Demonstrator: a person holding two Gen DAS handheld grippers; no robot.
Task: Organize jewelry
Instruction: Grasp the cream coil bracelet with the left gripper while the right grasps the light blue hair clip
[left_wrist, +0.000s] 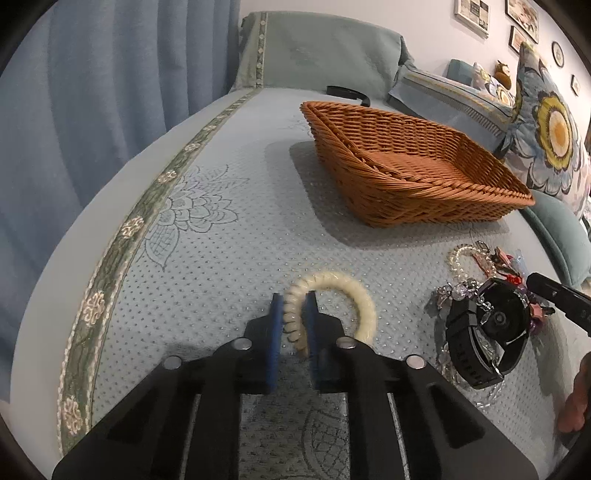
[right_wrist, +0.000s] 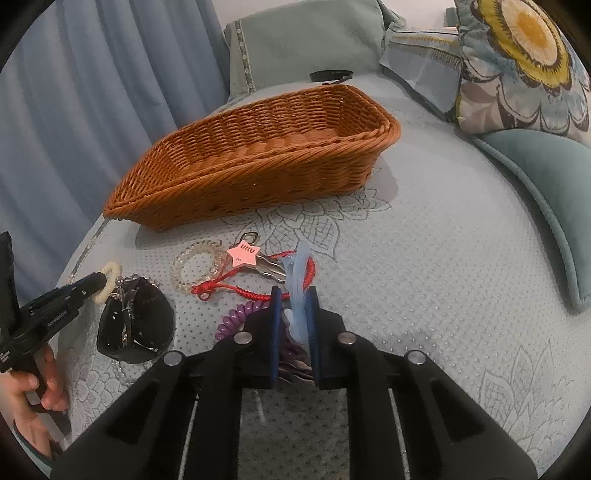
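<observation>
On the pale blue bedspread, my left gripper (left_wrist: 295, 299) is shut on a cream spiral hair tie (left_wrist: 354, 291), which lies on the cloth. To its right sit a black watch (left_wrist: 495, 325) and a tangle of beads. In the right wrist view my right gripper (right_wrist: 293, 291) is shut on a pale blue translucent band (right_wrist: 297, 273). This band lies over a red cord bracelet (right_wrist: 236, 284). Around it are a pink star keychain (right_wrist: 242, 254), a clear spiral tie (right_wrist: 195, 266) and a purple spiral tie (right_wrist: 236, 317). The brown wicker basket (right_wrist: 258, 184) stands behind, with nothing visible inside.
Blue curtains (left_wrist: 92, 110) hang along the left edge of the bed. A flowered pillow (right_wrist: 517, 66) and a teal cushion (right_wrist: 546, 206) lie to the right. A black round object (right_wrist: 330, 75) sits behind the basket. A hand (right_wrist: 33, 406) holds the left gripper's handle.
</observation>
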